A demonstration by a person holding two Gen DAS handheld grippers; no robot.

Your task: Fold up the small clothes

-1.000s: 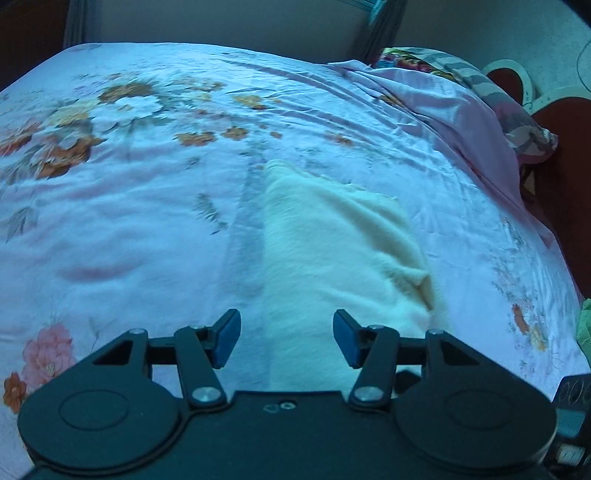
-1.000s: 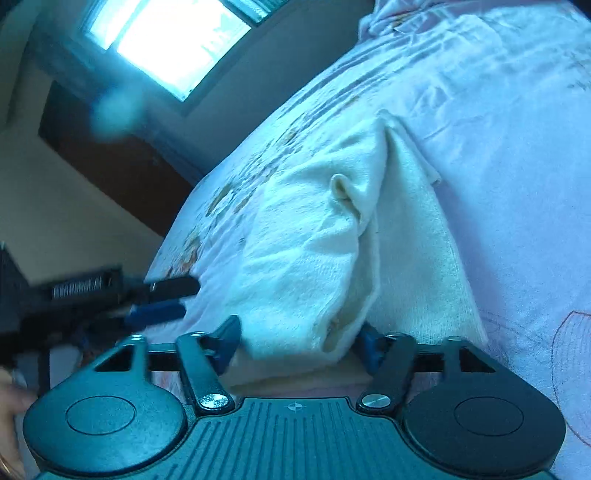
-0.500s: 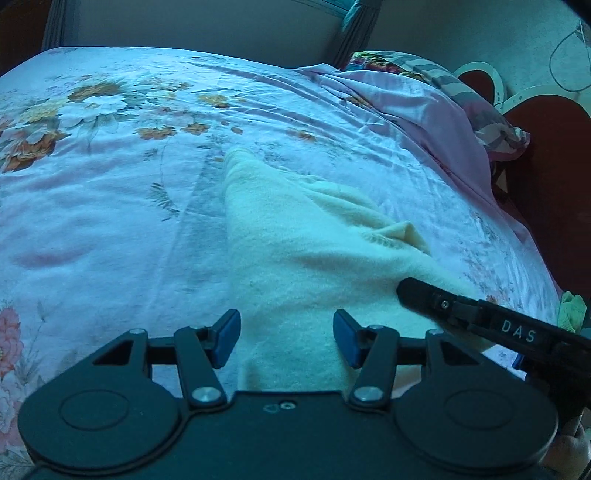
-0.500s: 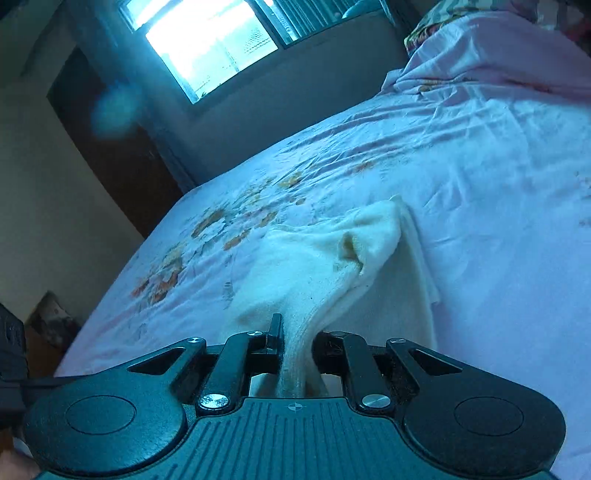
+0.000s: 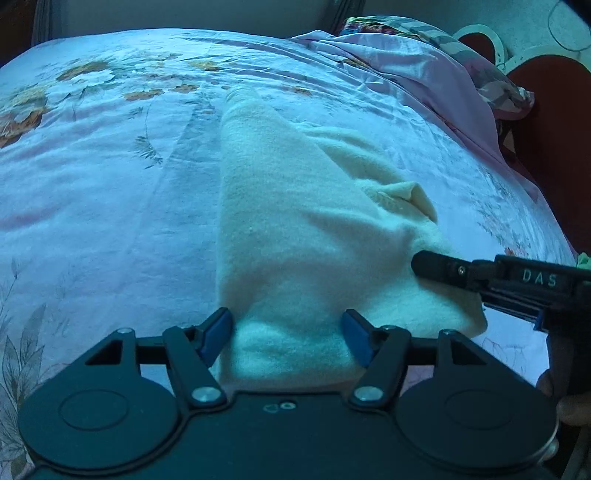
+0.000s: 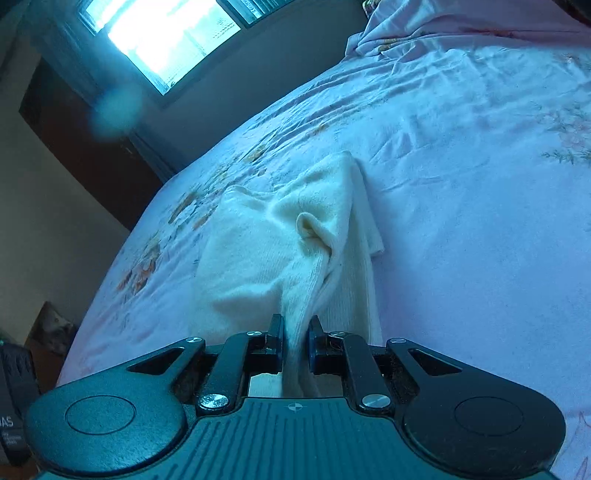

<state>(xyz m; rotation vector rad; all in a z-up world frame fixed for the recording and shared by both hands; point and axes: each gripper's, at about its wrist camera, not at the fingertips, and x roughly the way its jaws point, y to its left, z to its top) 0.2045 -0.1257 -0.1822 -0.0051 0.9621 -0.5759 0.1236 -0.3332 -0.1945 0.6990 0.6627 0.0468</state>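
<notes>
Floral pink bedsheet [image 5: 110,192] covers the bed; a bright window [image 6: 166,33] sits beyond it. Your cream garment [image 5: 295,221] lies partly folded mid-bed. Your right hand-held gripper [image 6: 295,332] is clamped on a bunched near edge of that garment. Your left hand-held gripper [image 5: 288,332] stands apart, its blue pads [image 5: 218,332] straddling the garment's near end.

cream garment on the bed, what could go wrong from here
The right gripper pinches only a bunched edge of the garment, so lifting may drag the whole piece crooked. The left gripper is open around the near edge and grips nothing, so that side may sag or unfold. The bedsheet might snag too.
</notes>
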